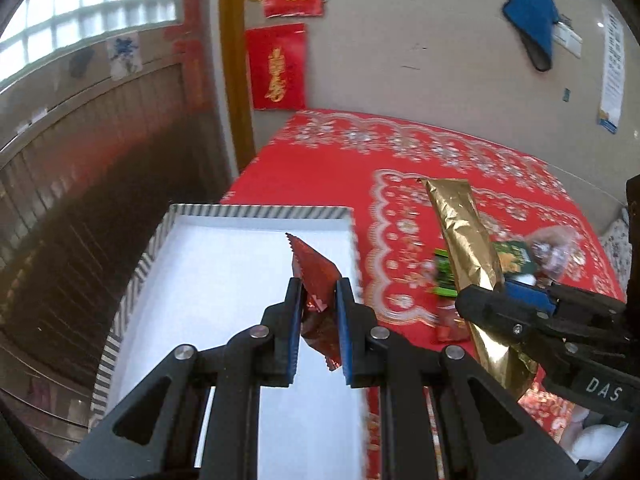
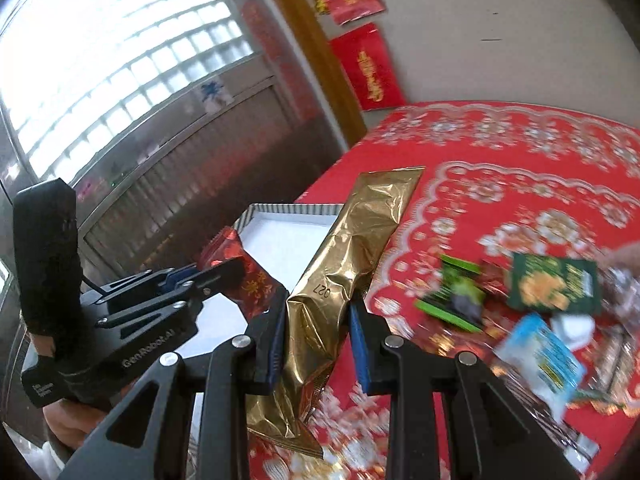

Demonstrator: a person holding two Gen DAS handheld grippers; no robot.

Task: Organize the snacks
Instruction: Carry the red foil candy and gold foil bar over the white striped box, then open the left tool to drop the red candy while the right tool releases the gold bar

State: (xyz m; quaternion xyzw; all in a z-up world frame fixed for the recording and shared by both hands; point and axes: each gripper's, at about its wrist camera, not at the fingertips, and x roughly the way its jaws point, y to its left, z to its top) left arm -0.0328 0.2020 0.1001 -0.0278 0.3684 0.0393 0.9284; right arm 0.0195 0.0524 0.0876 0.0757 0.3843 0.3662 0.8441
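Left gripper (image 1: 318, 308) clenched on a red foil snack packet (image 1: 316, 276), the packet held on edge above the white floor of a shallow box (image 1: 256, 211) with a striped rim. Right gripper (image 2: 318, 322) grasping a long gold foil packet (image 2: 352, 248) near its lower third; the packet stands tilted, its upper end leaning over the box's near corner in the right wrist view. Box sits at the left edge of a table covered by a red patterned cloth (image 1: 400, 152); beyond that edge the drop is to a dark slatted wall panel (image 1: 100, 160) under a glass-block window (image 1: 80, 8). The box interior looks bare where it shows, so there is open room inside it; the cloth toward the far wall is also free of items. Between the two grippers the gap is small, the red packet and the gold one close together. Left wrist view alone shows a blue cloth (image 1: 532, 12) hanging on the wall and most of the box floor. Right wrist view alone shows the loose pile clearly: a dark green packet (image 2: 554, 284), a bright green one (image 2: 460, 294), a light blue one (image 2: 540, 356), all blurred, lying on the cloth to the right of the gold packet, and part of a hand (image 2: 68, 420) under the left gripper's handle.
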